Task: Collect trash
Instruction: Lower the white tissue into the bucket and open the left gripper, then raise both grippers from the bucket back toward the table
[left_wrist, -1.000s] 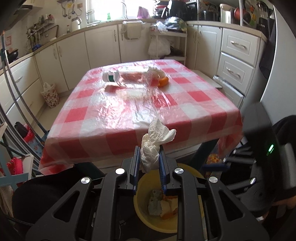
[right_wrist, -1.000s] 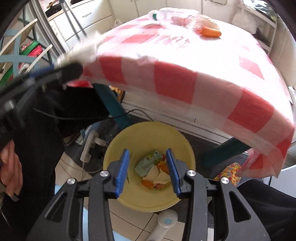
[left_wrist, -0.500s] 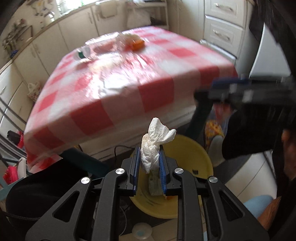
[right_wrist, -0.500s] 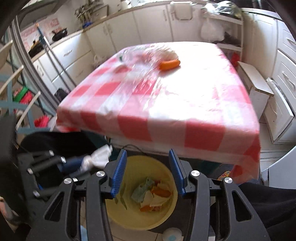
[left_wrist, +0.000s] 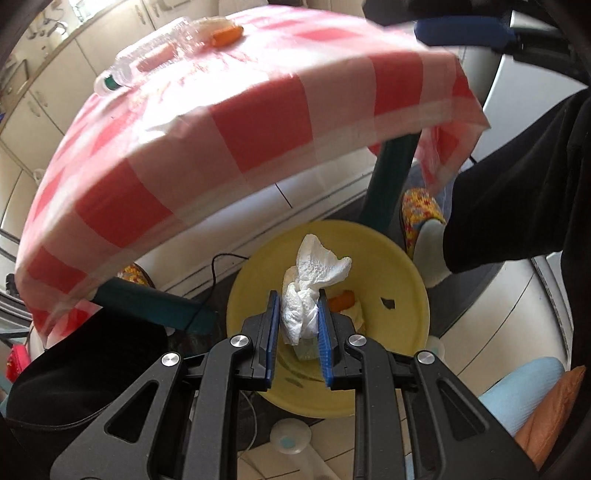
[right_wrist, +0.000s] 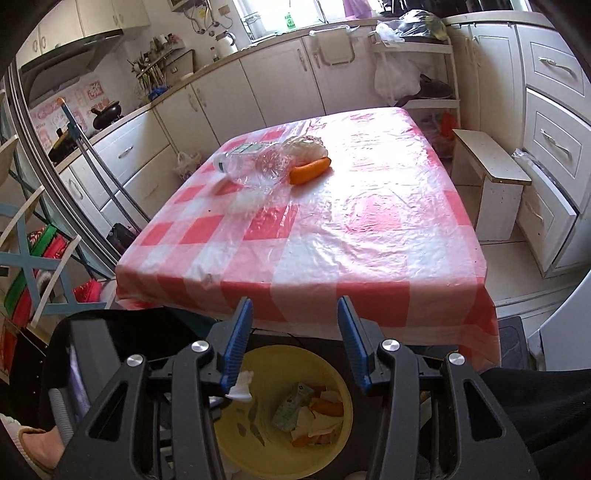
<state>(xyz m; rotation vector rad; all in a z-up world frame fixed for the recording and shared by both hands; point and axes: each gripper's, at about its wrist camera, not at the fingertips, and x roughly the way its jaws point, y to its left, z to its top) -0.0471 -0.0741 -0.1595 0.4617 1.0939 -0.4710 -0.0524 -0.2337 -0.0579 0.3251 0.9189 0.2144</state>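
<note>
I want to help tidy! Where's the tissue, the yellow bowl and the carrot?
tissue (left_wrist: 306, 295), left wrist view, crumpled middle.
yellow bowl (left_wrist: 402, 273), left wrist view, bare inner wall.
carrot (right_wrist: 309, 170), right wrist view, middle.

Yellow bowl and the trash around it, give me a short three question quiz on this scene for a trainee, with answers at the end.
1. True or false: the left gripper is empty.
2. Multiple choice: on the checked tablecloth, the carrot lies A) beside the clear plastic bottle, B) alone at the near edge, C) inside a cup.
3. Short answer: where does the yellow bowl sit relative to the table?

Key
1. False: it is shut on a crumpled white tissue, held above the bowl.
2. A.
3. On the floor, in front of the table's near edge; it already holds scraps. The right gripper is open and holds nothing.
</note>
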